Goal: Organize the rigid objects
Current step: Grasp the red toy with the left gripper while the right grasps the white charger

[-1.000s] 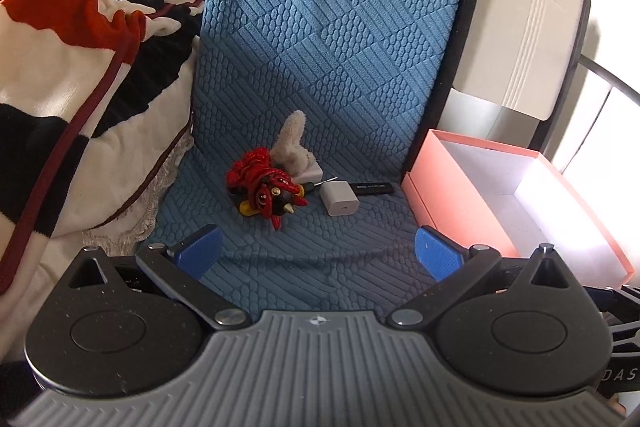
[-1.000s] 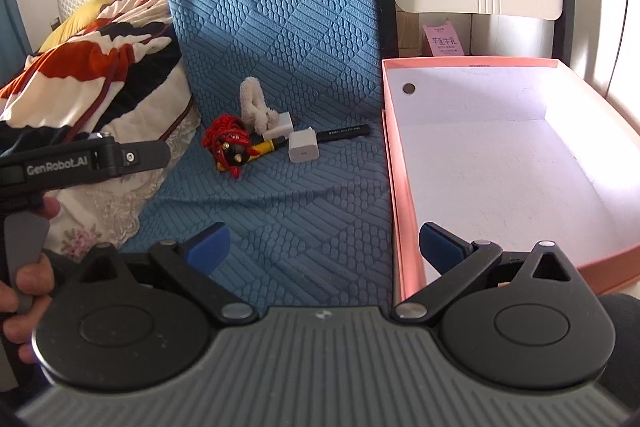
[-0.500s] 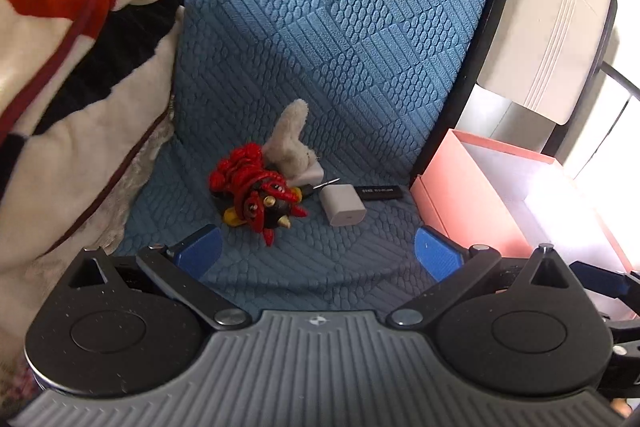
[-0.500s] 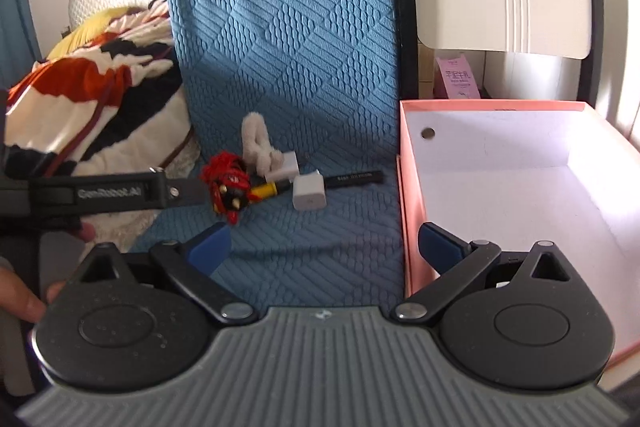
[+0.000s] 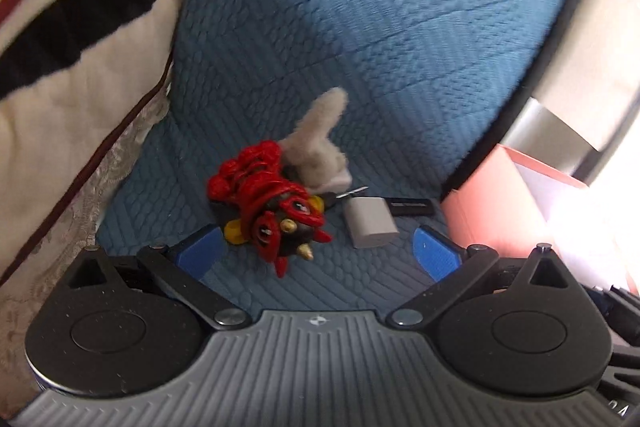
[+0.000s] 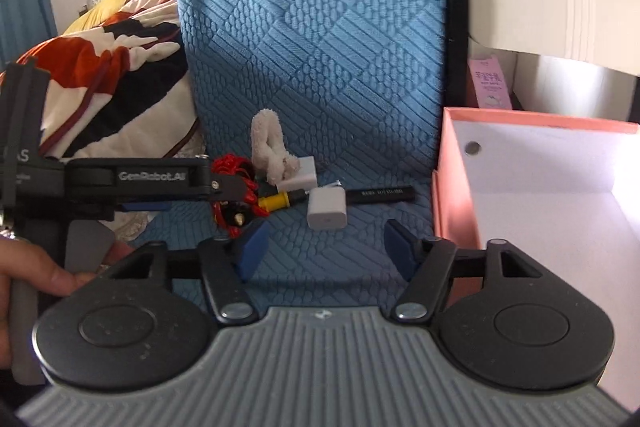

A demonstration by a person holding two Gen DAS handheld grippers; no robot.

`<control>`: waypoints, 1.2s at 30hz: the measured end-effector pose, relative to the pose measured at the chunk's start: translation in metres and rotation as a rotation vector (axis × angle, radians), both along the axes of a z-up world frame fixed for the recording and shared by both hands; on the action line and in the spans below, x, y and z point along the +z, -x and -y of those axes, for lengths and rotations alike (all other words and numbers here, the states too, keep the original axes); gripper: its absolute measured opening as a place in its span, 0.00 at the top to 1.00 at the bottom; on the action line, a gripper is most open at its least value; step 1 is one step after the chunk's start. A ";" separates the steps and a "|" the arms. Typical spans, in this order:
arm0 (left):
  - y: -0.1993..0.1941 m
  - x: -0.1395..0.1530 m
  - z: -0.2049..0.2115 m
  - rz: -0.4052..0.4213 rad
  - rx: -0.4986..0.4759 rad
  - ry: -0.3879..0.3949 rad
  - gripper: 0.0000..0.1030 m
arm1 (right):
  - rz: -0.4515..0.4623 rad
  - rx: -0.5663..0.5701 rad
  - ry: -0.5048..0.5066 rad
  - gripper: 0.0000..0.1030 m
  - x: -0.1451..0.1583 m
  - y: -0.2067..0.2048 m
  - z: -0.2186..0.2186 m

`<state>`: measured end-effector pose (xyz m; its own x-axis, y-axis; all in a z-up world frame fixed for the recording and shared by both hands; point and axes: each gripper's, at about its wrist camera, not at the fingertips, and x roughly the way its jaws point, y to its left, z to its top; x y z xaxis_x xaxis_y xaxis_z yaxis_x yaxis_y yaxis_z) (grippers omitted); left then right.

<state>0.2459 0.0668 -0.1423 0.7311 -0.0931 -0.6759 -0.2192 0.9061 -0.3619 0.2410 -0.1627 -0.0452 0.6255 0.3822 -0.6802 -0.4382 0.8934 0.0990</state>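
Right gripper (image 6: 320,243) jaws just narrowed, nothing between them; white charger (image 6: 326,213) lies directly ahead, centre frame (long axis roughly upright in frame). Left gripper (image 5: 318,253) wide apart, empty, nearer the red toy (image 5: 276,219).

Toy (image 5: 276,223) left of charger (image 5: 370,221); pen (image 6: 378,194) behind charger; box (image 6: 452,183) right, all on mat (image 5: 360,47).

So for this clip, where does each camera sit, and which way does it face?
Left wrist: on the left hand-held gripper, looking down at the red toy and white charger on the blue mat; only its own open fingers show.
Right wrist: on the right hand-held gripper, facing the charger and pink box; a hand shows.
Both share the toy, charger, black pen and box.
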 end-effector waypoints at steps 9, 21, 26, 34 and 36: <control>-0.029 -0.023 -0.023 -0.058 0.063 0.114 0.18 | -0.110 0.036 0.026 0.55 -0.037 -0.057 -0.023; -0.053 -0.041 -0.045 -0.095 0.146 0.270 0.19 | -0.164 0.062 0.088 0.51 -0.074 -0.105 -0.045; -0.058 -0.045 -0.053 -0.104 0.176 0.290 0.19 | -0.185 0.069 0.100 0.50 -0.088 -0.121 -0.051; -0.070 -0.055 -0.055 -0.119 0.229 0.304 0.19 | -0.260 0.064 0.124 0.53 -0.101 -0.135 -0.066; -0.075 -0.056 -0.049 -0.136 0.211 0.257 0.19 | -0.265 0.056 0.124 0.54 -0.102 -0.138 -0.068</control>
<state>0.3210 0.1162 -0.1984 0.6576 -0.1294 -0.7421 -0.4530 0.7192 -0.5269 0.3793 -0.0952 -0.1470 0.4006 0.3146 -0.8605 -0.4605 0.8811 0.1078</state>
